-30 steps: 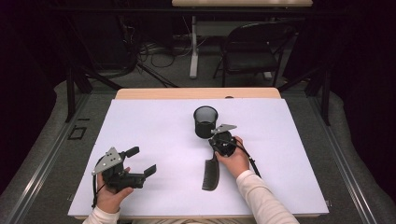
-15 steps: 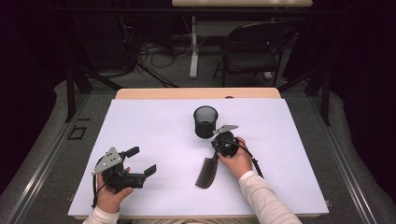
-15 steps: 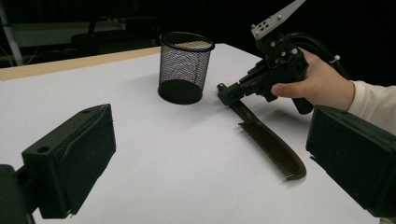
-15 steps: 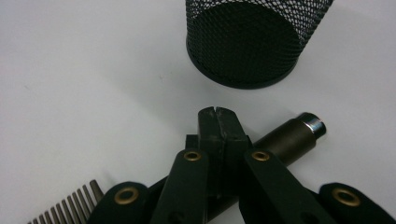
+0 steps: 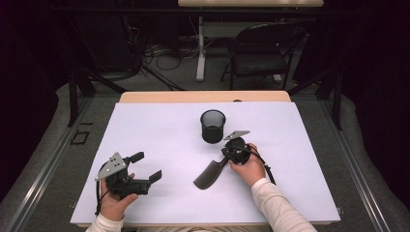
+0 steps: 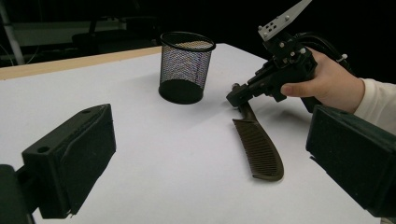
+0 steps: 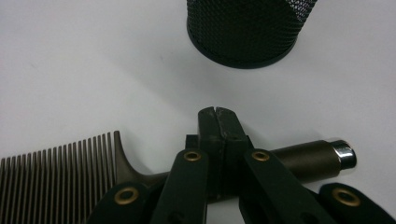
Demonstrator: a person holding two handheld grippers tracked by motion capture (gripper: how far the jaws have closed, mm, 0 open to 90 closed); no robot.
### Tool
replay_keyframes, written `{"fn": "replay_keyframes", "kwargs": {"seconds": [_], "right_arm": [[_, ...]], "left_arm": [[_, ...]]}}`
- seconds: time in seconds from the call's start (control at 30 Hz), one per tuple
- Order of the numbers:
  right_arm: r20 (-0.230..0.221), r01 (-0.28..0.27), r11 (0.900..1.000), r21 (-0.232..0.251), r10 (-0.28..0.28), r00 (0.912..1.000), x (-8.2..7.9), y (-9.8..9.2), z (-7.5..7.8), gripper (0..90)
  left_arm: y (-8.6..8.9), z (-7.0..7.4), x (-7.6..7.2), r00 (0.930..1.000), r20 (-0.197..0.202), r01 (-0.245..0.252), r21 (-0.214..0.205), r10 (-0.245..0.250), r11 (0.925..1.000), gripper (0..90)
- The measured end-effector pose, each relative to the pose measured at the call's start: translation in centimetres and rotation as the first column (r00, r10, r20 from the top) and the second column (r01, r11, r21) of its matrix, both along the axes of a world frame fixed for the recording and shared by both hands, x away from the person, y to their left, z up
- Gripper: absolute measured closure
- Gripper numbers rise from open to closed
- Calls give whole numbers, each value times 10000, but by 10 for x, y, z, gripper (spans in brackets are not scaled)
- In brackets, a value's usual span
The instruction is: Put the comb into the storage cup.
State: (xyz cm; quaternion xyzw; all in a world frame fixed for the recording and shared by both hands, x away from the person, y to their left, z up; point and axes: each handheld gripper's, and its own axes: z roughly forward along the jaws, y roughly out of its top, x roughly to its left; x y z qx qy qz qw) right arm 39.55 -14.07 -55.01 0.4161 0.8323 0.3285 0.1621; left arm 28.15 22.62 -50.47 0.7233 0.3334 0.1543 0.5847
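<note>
Comb [image 5: 209, 175] lying aslant on white table [image 5: 159, 130], front of centre, handle end pointing up toward mesh cup [image 5: 213, 125]. Right gripper [image 5: 227, 155] pinching that handle, jaws nearly together, hand angling in from right. Cup standing upright just beyond, near but apart; likely the comb's destination, hence the grip at the handle, leaving toothed end free to drop in first. Left gripper [image 5: 147, 166] resting low at front left, well apart from comb, jaws gaping, holding nothing; seemingly idling out of the way.

Left gripper view: looking across table between own two black pads [image 6: 70, 158], spread wide with bare table between. Comb [image 6: 259, 147] lying flat ahead, teeth facing left, handle reaching back to right gripper [image 6: 236, 97], which is biting its tip. Cup [image 6: 186, 67] standing behind and left of that grip, open mouth up. Right hand [image 6: 327, 84] wrapping gripper body, tilting nose down to meet the low-lying handle.

Right gripper view: jaws pressing tight over comb handle [image 7: 303, 161], pad tips meeting above it. Handle's silver cap poking out on one side, teeth [image 7: 60, 172] fanning out on the other. Grip sitting near the handle's end, so the long toothed part likely sagging on lifting. Cup base [image 7: 243, 46] sitting close ahead, not touching.
</note>
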Motion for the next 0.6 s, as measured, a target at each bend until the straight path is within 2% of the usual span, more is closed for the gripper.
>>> {"fn": "replay_keyframes", "kwargs": {"seconds": [0.37,0.5,0.6], "right_arm": [[-145,-234,9997,42,234,9996,-6,0,0,900],[-27,-400,9992,9,400,9992,-9,0,0,900],[-137,-323,9995,32,323,9994,-11,0,0,900]], "left_arm": [[1,0,0,10000,-3,-35,2,35,10000,16],[1,0,0,10000,-6,-33,3,33,10000,16],[1,0,0,10000,-20,-32,-5,32,10000,16]]}}
